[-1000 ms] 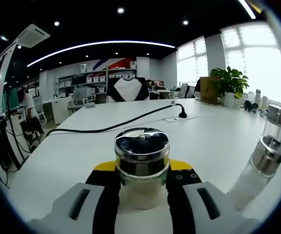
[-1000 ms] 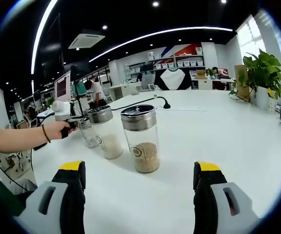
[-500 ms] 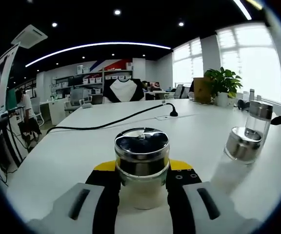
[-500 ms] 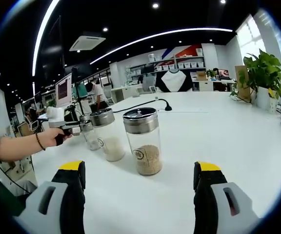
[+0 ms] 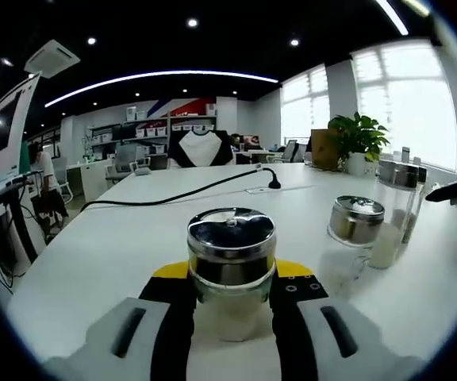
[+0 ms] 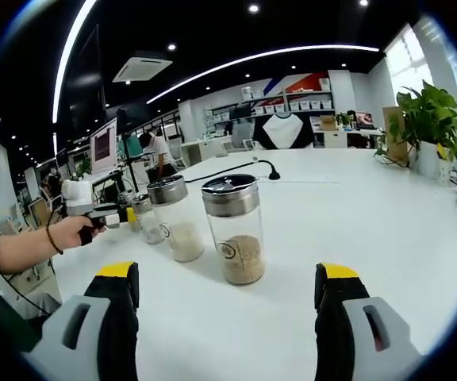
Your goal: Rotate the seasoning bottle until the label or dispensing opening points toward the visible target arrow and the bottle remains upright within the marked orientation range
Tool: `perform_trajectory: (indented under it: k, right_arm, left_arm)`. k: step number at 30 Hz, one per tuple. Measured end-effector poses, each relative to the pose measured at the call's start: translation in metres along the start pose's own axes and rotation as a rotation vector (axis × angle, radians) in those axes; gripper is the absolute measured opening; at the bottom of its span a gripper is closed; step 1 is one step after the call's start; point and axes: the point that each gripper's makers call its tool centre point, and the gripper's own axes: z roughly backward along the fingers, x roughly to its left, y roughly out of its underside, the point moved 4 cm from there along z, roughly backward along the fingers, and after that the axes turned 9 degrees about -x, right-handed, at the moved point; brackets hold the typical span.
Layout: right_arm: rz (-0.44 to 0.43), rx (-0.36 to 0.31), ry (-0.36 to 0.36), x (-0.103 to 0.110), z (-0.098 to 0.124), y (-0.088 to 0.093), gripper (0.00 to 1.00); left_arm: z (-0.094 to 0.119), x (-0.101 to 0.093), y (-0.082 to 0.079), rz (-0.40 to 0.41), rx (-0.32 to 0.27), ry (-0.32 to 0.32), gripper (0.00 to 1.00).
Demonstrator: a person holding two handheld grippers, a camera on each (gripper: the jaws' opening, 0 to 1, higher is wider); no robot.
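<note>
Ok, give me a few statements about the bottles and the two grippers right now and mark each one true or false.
1. The left gripper is shut on a bottle with a metal lid. True.
2. The right gripper grips the brown-filled bottle. False: its jaws stand wide apart and the bottle stands clear ahead of them.
3. In the right gripper view, three bottles stand in a row on the white table. True.
4. All the bottles lie on their sides. False: they stand upright.
5. A black cable runs across the table. True.
6. The potted plant stands between the right gripper's jaws. False: it is far off at the table's edge.
</note>
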Motion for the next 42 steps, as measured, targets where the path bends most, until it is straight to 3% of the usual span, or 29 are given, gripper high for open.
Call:
perform_trajectory:
  k: [9, 33, 42]
  right_arm:
    - [0.000, 0.002, 0.001, 0.000, 0.000, 0.000, 0.94]
    - [-0.004, 0.007, 0.007, -0.001, 0.000, 0.001, 0.93]
    - [-0.006, 0.010, 0.007, -0.001, -0.001, 0.001, 0.93]
  left_arm:
    - [0.013, -0.007, 0.002, 0.001, 0.000, -0.006, 0.38]
    - [0.012, -0.009, -0.001, 0.002, -0.014, -0.020, 0.37]
    - [0.012, -0.009, -0.001, 0.016, -0.008, -0.071, 0.37]
